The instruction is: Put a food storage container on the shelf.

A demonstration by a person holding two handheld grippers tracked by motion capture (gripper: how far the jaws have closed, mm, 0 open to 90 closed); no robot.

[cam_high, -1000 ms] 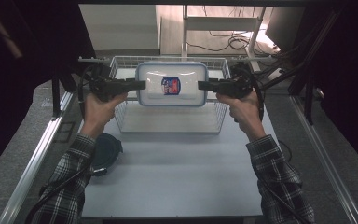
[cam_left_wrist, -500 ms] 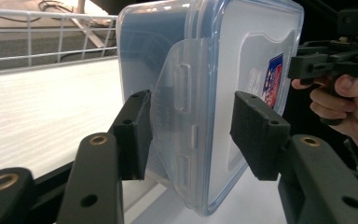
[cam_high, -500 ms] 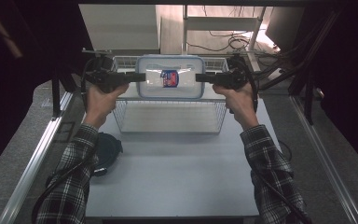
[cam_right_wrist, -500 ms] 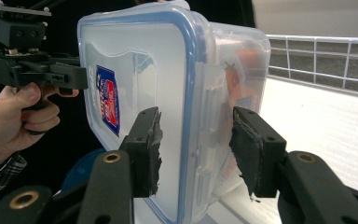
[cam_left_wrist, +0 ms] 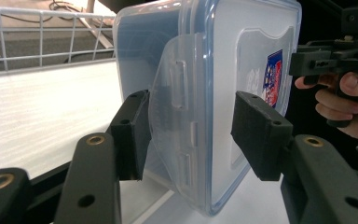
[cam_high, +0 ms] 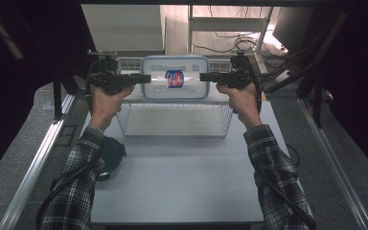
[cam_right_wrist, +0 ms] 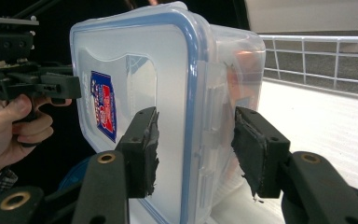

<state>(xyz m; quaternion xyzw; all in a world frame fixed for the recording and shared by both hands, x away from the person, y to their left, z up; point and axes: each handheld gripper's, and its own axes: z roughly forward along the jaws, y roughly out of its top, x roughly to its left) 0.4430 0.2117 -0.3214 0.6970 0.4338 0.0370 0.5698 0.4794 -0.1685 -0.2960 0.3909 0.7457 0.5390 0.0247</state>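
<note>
Two level tongs [cam_high: 146, 78] [cam_high: 203, 76] loose astride the box [cam_high: 174, 78], opening.

Left gripper [cam_left_wrist: 191, 135] jaws straddle side latch [cam_left_wrist: 175, 135] of clear lidded container [cam_left_wrist: 223, 93]; small gap each side. Right gripper [cam_left_wrist: 335, 58] beyond far edge.

Left claw [cam_high: 146, 78] and right claw [cam_high: 204, 76] face inward, half-open.

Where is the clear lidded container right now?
In the high view, the container sits at the far middle of the table, over the wire basket, between the left gripper and right gripper.
</note>
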